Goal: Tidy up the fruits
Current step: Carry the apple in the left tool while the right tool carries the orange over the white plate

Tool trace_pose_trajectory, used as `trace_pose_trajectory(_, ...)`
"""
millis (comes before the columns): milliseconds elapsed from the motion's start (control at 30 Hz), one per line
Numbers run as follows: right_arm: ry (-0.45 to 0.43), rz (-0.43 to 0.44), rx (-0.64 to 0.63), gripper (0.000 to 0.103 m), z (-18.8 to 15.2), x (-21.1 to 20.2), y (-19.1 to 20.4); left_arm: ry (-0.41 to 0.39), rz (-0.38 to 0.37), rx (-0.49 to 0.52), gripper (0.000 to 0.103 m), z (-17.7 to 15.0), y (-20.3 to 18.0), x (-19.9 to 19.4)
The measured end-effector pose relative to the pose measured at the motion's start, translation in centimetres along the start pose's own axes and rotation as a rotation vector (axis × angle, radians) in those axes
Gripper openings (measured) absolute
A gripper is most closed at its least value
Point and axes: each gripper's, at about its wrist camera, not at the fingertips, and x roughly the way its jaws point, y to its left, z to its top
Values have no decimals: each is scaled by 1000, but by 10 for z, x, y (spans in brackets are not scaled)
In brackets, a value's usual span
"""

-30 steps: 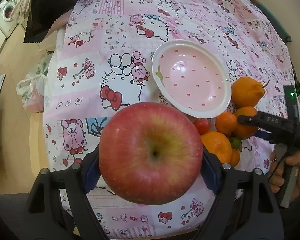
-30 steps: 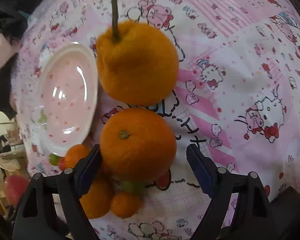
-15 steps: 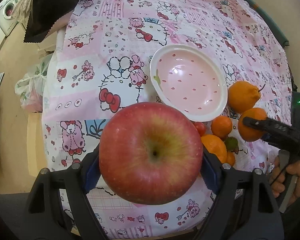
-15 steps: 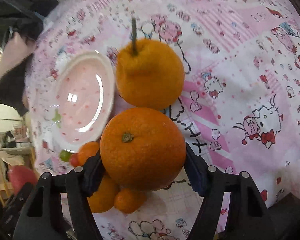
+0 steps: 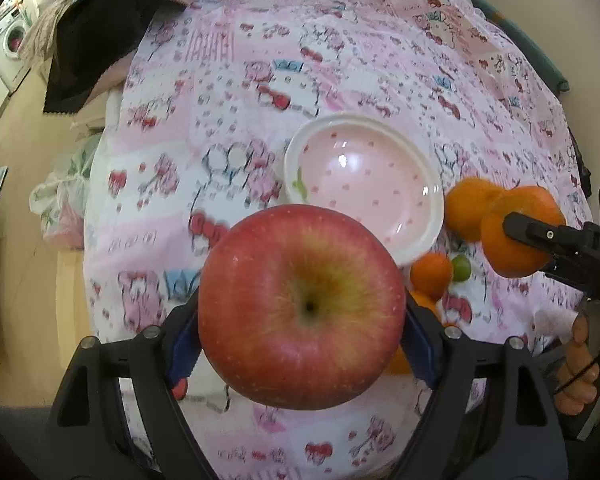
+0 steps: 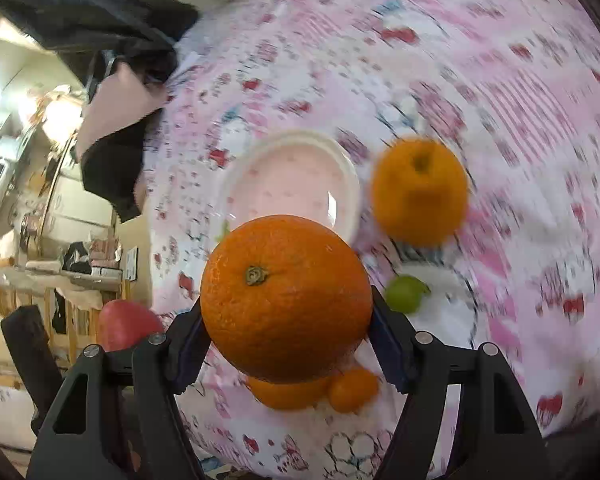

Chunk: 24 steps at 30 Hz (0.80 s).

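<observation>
The left claw [image 5: 302, 334] is clamped on a red apple [image 5: 300, 306], blue pads pressed to both flanks. The apple's skin is smooth and speckled, yellowing round the stem pit, and it hides the cloth straight below it.

The right claw [image 6: 286, 334] has just been closing and now grips a large orange [image 6: 286, 298] with a pebbled rind and a green stem scar. In the left wrist view only one black finger of this claw shows, laid across the same orange [image 5: 518, 236]; the rest is cut off at the frame edge, with part of a hand [image 5: 580, 364] below it.

A shallow round dish [image 5: 434, 216], glossy pink with a white rim and small dots, sits on the pink cartoon-print cloth [image 5: 220, 120] that covers the desk. Just beside its rim lies a lumpy orange citrus [image 6: 420, 192], blurred by motion. A small green fruit [image 6: 404, 294] and a small round orange [image 5: 432, 274] lie near the dish. Further orange fruit [image 6: 288, 394] is mostly hidden beneath the held orange. Dark fabric [image 5: 88, 40] hangs over the far corner of the cloth.
</observation>
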Motion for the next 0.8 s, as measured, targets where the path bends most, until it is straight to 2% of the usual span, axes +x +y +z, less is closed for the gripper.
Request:
trace_pose_trajectory(100,-18,-8,-25,73,25,9,9,-79,19,81,80,24,-19,2)
trace_pose_trajectory(167,-21,-10,-23,73,41,17,10,-94,6,127,80,40,-29,12)
trace_pose_trajectory(267,-14,-31,-40,73,64,36,12,-73,-20,167,80,60,-38,37)
trace_pose_trajectory(367,1,-49,-55,73,81,56,10,-54,-10,210,80,73,-46,62)
trace_pose_trajectory(500,47,-73,-56,73,95,90,4,-23,-20,214,80,84,-47,92)
trace_pose_trajectory(800,124,-118,1,73,98,134,-5,27,-14,230,80,87,-50,132)
